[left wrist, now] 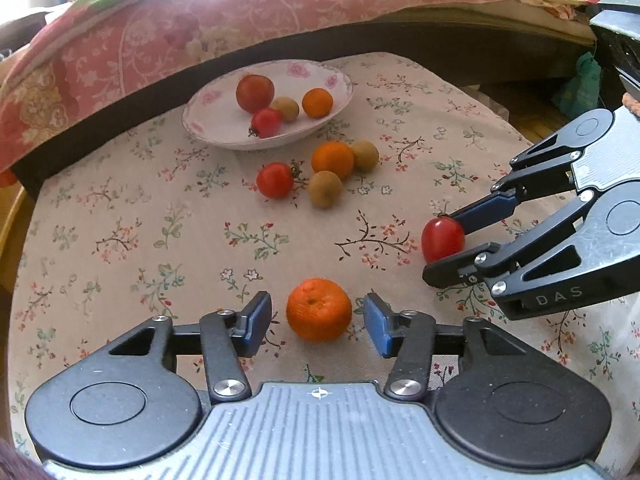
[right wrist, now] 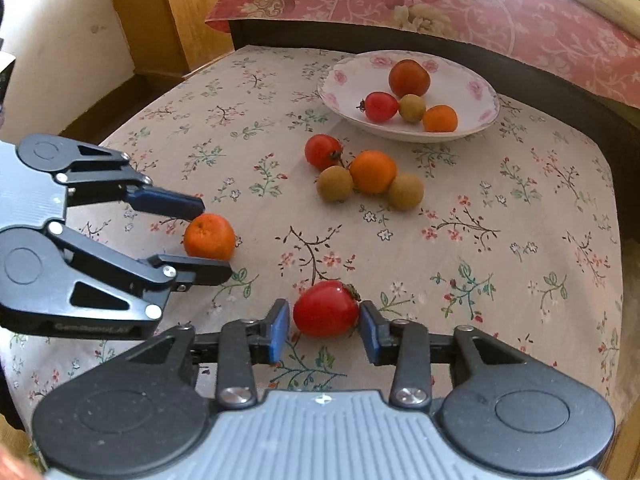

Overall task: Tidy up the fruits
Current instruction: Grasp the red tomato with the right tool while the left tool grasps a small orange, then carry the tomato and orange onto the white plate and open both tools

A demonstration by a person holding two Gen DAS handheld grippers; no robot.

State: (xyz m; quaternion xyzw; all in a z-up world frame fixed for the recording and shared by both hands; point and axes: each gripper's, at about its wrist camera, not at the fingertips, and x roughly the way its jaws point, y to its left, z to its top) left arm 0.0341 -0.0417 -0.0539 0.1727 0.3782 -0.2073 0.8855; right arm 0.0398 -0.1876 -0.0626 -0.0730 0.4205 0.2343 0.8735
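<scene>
An orange [left wrist: 319,309] rests on the floral cloth between the fingers of my left gripper [left wrist: 316,314], which is open with a small gap at each pad. A red tomato [right wrist: 326,309] lies on the cloth between the blue pads of my right gripper [right wrist: 325,316]; the jaws stand open and close around it, not pressing. Each gripper also shows in the other view, the right gripper [left wrist: 440,244] around the tomato and the left gripper [right wrist: 216,240] around the orange. Behind, a white flowered bowl [left wrist: 212,100] holds two tomatoes, a small orange and a brownish fruit.
A loose cluster sits in front of the bowl: a tomato [left wrist: 275,180], an orange [left wrist: 333,159] and two brownish round fruits [left wrist: 325,194]. A pink floral bedspread [left wrist: 200,28] and dark bed edge border the far side. Wooden furniture [right wrist: 172,8] stands at the left.
</scene>
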